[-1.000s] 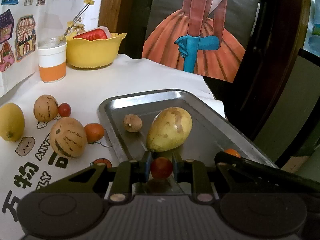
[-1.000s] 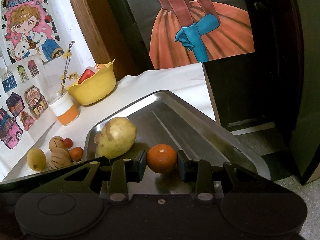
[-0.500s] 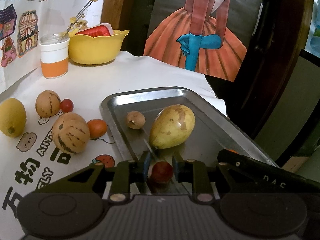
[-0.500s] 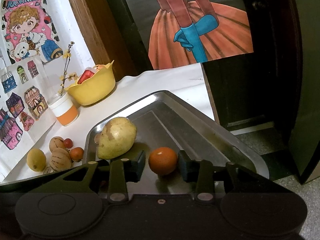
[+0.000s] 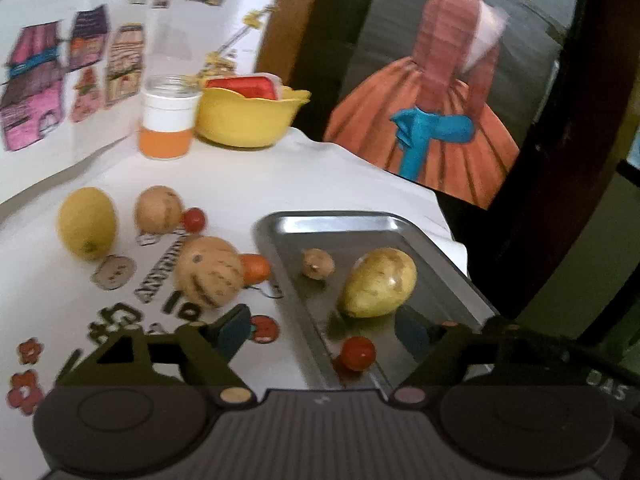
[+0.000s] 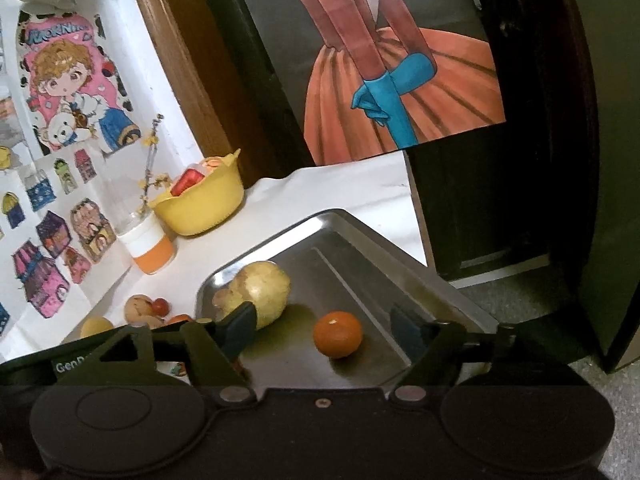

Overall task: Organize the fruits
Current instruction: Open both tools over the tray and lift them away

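A steel tray (image 5: 328,220) (image 6: 404,258) lies on the white cloth. In it rest a yellow-green mango (image 5: 380,282) (image 6: 266,290), a small brown nut-like fruit (image 5: 318,264), a red cherry tomato (image 5: 357,353) and an orange tangerine (image 6: 338,334). My left gripper (image 5: 320,334) is open, its fingers wide apart above the tomato. My right gripper (image 6: 324,330) is open too, with the tangerine lying free between its fingers. Left of the tray sit a lemon (image 5: 86,222), two striped tan melons (image 5: 210,276) (image 5: 158,209), a second cherry tomato (image 5: 195,219) and a small orange fruit (image 5: 256,268).
A yellow bowl (image 5: 248,116) holding a red packet and a white-and-orange jar (image 5: 166,122) with a flower sprig stand at the back of the table. The table's right edge drops off just beyond the tray. Drawings cover the wall on the left.
Both grippers opened wide and let go: the tomato now lies in the tray near its front edge, the tangerine on the tray floor. Both grippers pulled back and up.
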